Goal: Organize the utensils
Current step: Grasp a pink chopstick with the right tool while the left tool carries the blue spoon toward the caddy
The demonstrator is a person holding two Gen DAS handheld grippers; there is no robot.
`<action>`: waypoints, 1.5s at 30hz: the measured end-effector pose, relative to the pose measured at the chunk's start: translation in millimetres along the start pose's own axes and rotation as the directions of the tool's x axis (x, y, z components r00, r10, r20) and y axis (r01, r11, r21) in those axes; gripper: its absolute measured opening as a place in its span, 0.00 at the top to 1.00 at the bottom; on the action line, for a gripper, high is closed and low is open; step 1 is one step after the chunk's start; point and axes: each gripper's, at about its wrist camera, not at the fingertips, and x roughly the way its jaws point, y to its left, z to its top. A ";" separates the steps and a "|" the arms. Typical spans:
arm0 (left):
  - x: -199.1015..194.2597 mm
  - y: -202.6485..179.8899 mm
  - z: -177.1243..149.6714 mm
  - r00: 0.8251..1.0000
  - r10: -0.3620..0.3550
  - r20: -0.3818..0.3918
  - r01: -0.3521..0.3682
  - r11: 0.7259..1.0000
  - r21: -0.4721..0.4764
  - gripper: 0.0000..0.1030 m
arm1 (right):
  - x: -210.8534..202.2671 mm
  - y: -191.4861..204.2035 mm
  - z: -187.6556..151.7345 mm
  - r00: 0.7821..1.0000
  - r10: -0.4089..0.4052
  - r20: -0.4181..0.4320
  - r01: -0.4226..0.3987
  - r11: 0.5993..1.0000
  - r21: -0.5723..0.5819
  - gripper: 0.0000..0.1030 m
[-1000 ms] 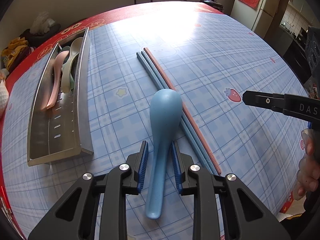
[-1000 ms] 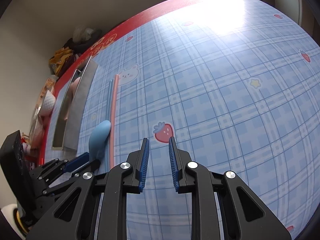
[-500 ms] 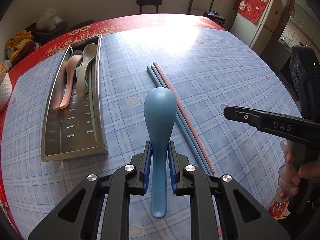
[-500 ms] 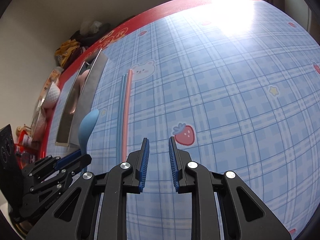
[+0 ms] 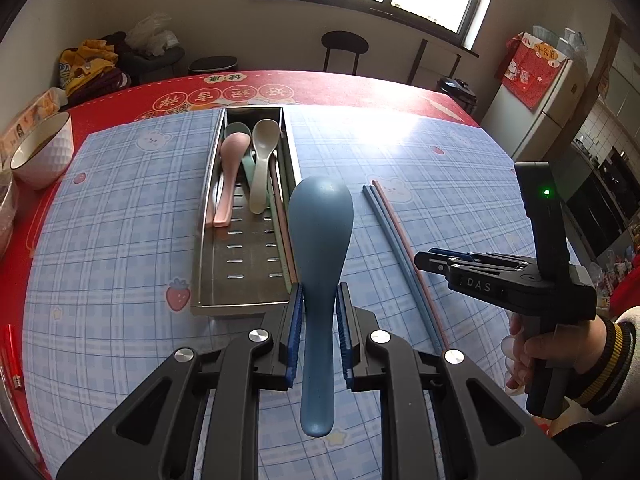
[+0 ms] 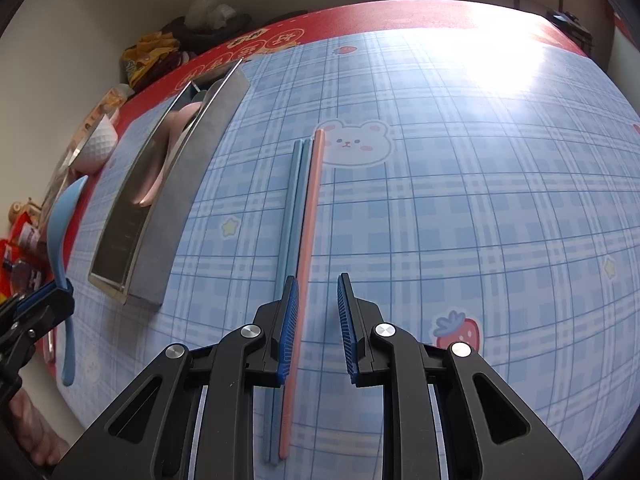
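Note:
My left gripper (image 5: 318,292) is shut on the handle of a blue spoon (image 5: 320,232) and holds it in the air, bowl end forward, over the near right corner of the steel tray (image 5: 200,248). In the tray lie a pink spoon (image 5: 230,172), a beige spoon (image 5: 262,160) and other utensils. Two blue chopsticks (image 6: 294,200) and a pink chopstick (image 6: 312,208) lie side by side on the cloth right of the tray. My right gripper (image 6: 318,280) hangs open above their near ends, nothing between its pads. In that view the blue spoon (image 6: 60,220) shows at far left.
A white bowl (image 5: 40,152) stands at the table's left edge. A hand (image 5: 560,344) in a striped cuff holds the right gripper (image 5: 424,258) at the right. The table wears a blue checked cloth (image 6: 480,200) with a red border; a stool stands beyond it.
The left gripper closed on the blue spoon, lifted it off the cloth and carried it toward the tray. The right gripper slid left, from over the strawberry print to over the chopsticks.

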 end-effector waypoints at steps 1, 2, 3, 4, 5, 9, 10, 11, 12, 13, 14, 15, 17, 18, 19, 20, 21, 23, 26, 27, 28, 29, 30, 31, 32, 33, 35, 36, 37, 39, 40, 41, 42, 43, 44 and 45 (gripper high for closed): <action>-1.9 2.9 -1.4 1.000 0.000 0.002 0.000 1.000 -0.006 0.84 | 0.6 1.9 0.9 1.000 -0.010 0.009 0.010 1.000 -0.007 0.80; -2.2 6.1 -1.6 1.000 -0.002 0.003 0.002 1.000 -0.013 0.84 | 1.0 3.6 2.1 1.000 -0.023 0.015 0.024 1.000 -0.015 0.80; -2.8 8.7 -2.0 1.000 -0.002 0.004 0.002 1.000 -0.019 0.84 | 1.4 4.7 3.4 0.999 -0.038 0.018 0.038 0.999 -0.019 0.80; -3.4 10.9 -2.4 1.000 -0.003 0.006 0.003 1.000 -0.024 0.84 | 2.6 5.3 4.9 0.998 -0.054 0.016 0.055 0.998 -0.021 0.81; -3.9 13.4 -3.1 1.000 -0.005 0.009 0.005 1.000 -0.029 0.84 | 2.8 6.0 6.2 0.998 -0.064 0.019 0.064 0.998 -0.022 0.81; -4.1 20.0 -2.4 1.000 -0.015 0.014 0.016 0.999 -0.044 0.84 | 8.4 18.2 8.2 0.993 -0.117 0.016 0.118 0.988 -0.097 0.82; -4.1 20.8 -2.2 1.000 -0.018 0.016 0.019 0.999 -0.048 0.84 | 9.8 21.5 8.1 0.990 -0.139 0.021 0.141 0.982 -0.124 0.82; -3.7 22.6 -2.0 1.000 -0.021 0.016 0.022 0.998 -0.052 0.84 | 11.0 24.4 8.3 0.988 -0.155 0.027 0.157 0.977 -0.143 0.82; -3.2 24.3 -1.6 1.000 -0.024 0.017 0.025 0.998 -0.056 0.84 | 11.7 25.2 8.9 0.987 -0.159 0.029 0.162 0.976 -0.147 0.82; -2.6 25.5 -1.7 1.000 -0.026 0.017 0.027 0.998 -0.060 0.84 | 12.2 25.2 10.4 0.987 -0.159 0.028 0.161 0.976 -0.145 0.83; -2.7 26.7 -2.2 0.999 -0.027 0.017 0.028 0.997 -0.066 0.84 | 12.6 25.0 11.3 0.987 -0.158 0.025 0.160 0.977 -0.144 0.84; -2.4 28.9 -1.8 0.999 -0.030 0.018 0.031 0.997 -0.073 0.84 | 12.8 24.8 12.2 0.988 -0.153 0.023 0.154 0.977 -0.146 0.85; -1.6 32.5 -2.0 0.999 -0.035 0.019 0.036 0.995 -0.089 0.84 | 13.1 24.5 13.0 0.991 -0.134 0.014 0.135 0.981 -0.141 0.93; -1.3 34.4 -2.1 0.999 -0.036 0.020 0.038 0.995 -0.097 0.84 | 13.1 24.8 13.1 0.991 -0.133 0.012 0.134 0.982 -0.135 0.93; -1.1 36.1 -2.2 0.999 -0.038 0.021 0.040 0.994 -0.105 0.84 | 13.0 24.3 12.9 0.991 -0.130 0.012 0.130 0.984 -0.126 0.93; -0.9 38.0 -2.2 0.999 -0.040 0.022 0.042 0.993 -0.112 0.84 | 12.7 23.0 12.9 0.992 -0.123 0.013 0.123 0.986 -0.114 0.93; -0.5 39.3 -2.4 0.999 -0.041 0.022 0.044 0.992 -0.119 0.84 | 12.5 21.8 12.8 0.993 -0.116 0.012 0.116 0.988 -0.104 0.93; 0.3 41.3 -2.3 0.999 -0.041 0.020 0.043 0.991 -0.129 0.84 | 11.7 19.3 12.6 0.995 -0.103 0.010 0.104 0.991 -0.088 0.94; 0.8 41.8 -2.0 0.999 -0.041 0.019 0.043 0.990 -0.132 0.84 | 9.2 14.0 10.9 0.997 -0.079 0.006 0.079 0.996 -0.046 0.94; 0.5 41.2 -1.8 0.999 -0.041 0.019 0.043 0.991 -0.129 0.84 | 8.1 12.8 10.0 0.998 -0.069 0.005 0.070 0.997 -0.033 0.94; 0.4 40.9 -1.0 0.999 -0.041 0.019 0.043 0.991 -0.126 0.84 | 6.6 12.2 8.9 0.998 -0.057 0.007 0.057 0.998 -0.019 0.94; 1.0 40.5 -0.2 0.999 -0.039 0.018 0.041 0.992 -0.123 0.84 | 4.6 11.4 7.5 0.999 -0.046 0.012 0.046 0.999 -0.011 0.94; 1.4 40.1 0.6 0.999 -0.039 0.016 0.040 0.992 -0.122 0.84 | 2.5 10.9 6.6 0.999 -0.036 0.018 0.036 0.999 -0.004 0.94; 2.5 40.1 1.9 0.999 -0.038 0.013 0.039 0.992 -0.120 0.84 | 0.6 10.6 6.2 0.999 -0.027 0.022 0.027 1.000 0.003 0.94; 3.4 40.3 3.5 0.999 -0.035 0.009 0.036 0.992 -0.119 0.84 | -1.3 10.3 6.3 0.999 -0.020 0.028 0.020 1.000 0.010 0.94; 4.1 40.6 5.1 0.999 -0.034 0.007 0.034 0.992 -0.119 0.84 | -3.7 9.6 6.6 0.999 -0.014 0.036 0.013 1.000 0.016 0.94; 5.9 40.6 9.0 1.000 -0.031 0.004 0.031 0.993 -0.116 0.84 | -8.8 7.8 7.9 0.999 0.002 0.053 -0.004 0.999 0.032 0.94; 6.8 40.5 11.7 1.000 -0.028 0.002 0.028 0.993 -0.112 0.84 | -11.4 6.6 8.4 0.998 0.010 0.061 -0.012 0.999 0.041 0.94; 7.8 40.7 14.4 1.000 -0.023 0.001 0.023 0.994 -0.105 0.84 | -13.8 5.5 9.2 0.998 0.017 0.068 -0.020 0.999 0.050 0.94; 10.5 40.7 22.0 1.000 -0.019 -0.003 0.018 0.995 -0.094 0.84 | -18.5 2.4 10.0 0.996 0.029 0.084 -0.034 0.997 0.068 0.94; 13.1 41.2 26.5 1.000 -0.017 -0.007 0.017 0.996 -0.089 0.84 | -20.3 0.8 10.2 0.995 0.035 0.089 -0.042 0.996 0.077 0.94; 16.4 41.5 31.7 1.000 -0.013 -0.013 0.012 0.996 -0.084 0.84 | -22.1 -0.6 10.1 0.995 0.040 0.095 -0.048 0.995 0.087 0.94; 20.4 41.8 37.3 1.000 -0.010 -0.019 0.008 0.997 -0.076 0.84 | -23.7 -2.4 9.5 0.994 0.044 0.101 -0.054 0.994 0.097 0.94; 25.2 42.0 43.8 1.000 -0.005 -0.025 0.003 0.998 -0.065 0.84 | -24.8 -3.6 8.8 0.993 0.046 0.107 -0.058 0.993 0.106 0.94; 31.0 41.9 50.9 0.999 0.005 -0.032 -0.006 0.999 -0.051 0.84 | -25.7 -5.1 8.6 0.993 0.047 0.111 -0.060 0.992 0.115 0.94; 37.1 42.1 58.0 0.999 0.015 -0.041 -0.016 0.999 -0.040 0.84 | -26.8 -7.2 7.3 0.992 0.047 0.114 -0.061 0.990 0.125 0.94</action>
